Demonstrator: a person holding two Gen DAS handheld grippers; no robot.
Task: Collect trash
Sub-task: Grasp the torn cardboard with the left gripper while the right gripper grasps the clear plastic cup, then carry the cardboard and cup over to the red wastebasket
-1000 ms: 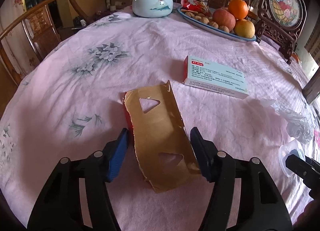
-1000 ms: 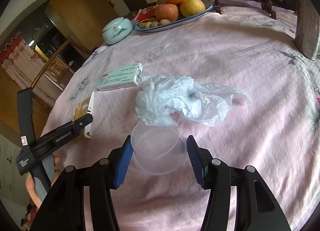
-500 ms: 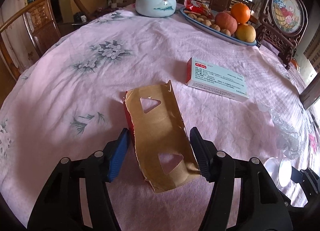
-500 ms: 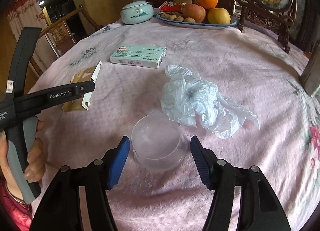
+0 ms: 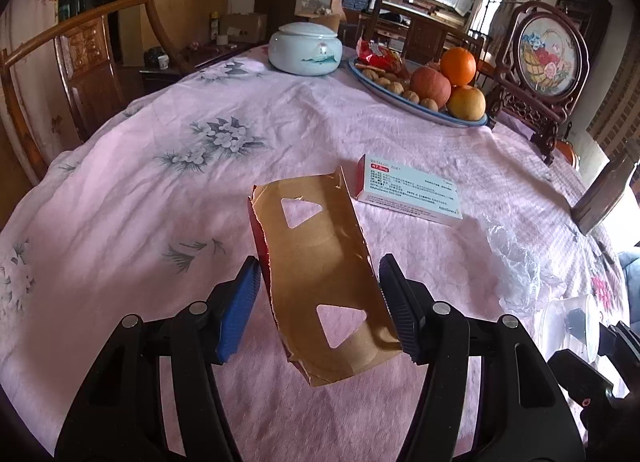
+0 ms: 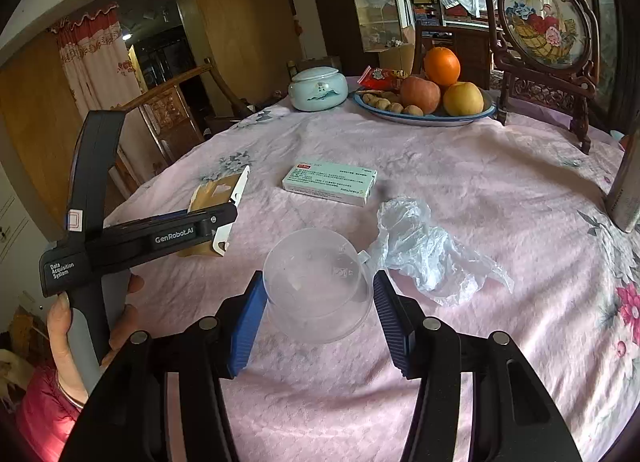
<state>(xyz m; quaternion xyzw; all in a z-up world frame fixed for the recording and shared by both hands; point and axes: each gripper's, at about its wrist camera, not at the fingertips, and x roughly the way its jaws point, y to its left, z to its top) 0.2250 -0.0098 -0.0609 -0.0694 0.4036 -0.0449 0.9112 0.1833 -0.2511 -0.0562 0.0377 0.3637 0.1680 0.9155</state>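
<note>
A torn brown cardboard piece [image 5: 320, 274] with triangular holes and a red outer face bows between the blue pads of my left gripper [image 5: 319, 262], which is shut on it above the pink tablecloth. The right wrist view shows that cardboard [image 6: 208, 191] sticking out of the left gripper [image 6: 230, 217], held in a hand. A clear plastic cup [image 6: 316, 286] lies on its side in my right gripper [image 6: 319, 278], both pads against its wall. On the cloth lie a crumpled clear plastic bag [image 6: 416, 246] and a white-green medicine box [image 6: 330, 181].
At the table's far side stand a fruit plate [image 6: 428, 117] with an orange, apples and nuts, a pale lidded jar [image 6: 318, 87] and a carved framed picture [image 6: 544, 29]. A wooden chair [image 5: 84, 57] is at the far left edge. A metal object [image 6: 626, 193] stands at right.
Both grippers have risen from the cloth with the cardboard and the cup still between their pads. The right view has rolled upright and the bag now lies apart from the cup.
</note>
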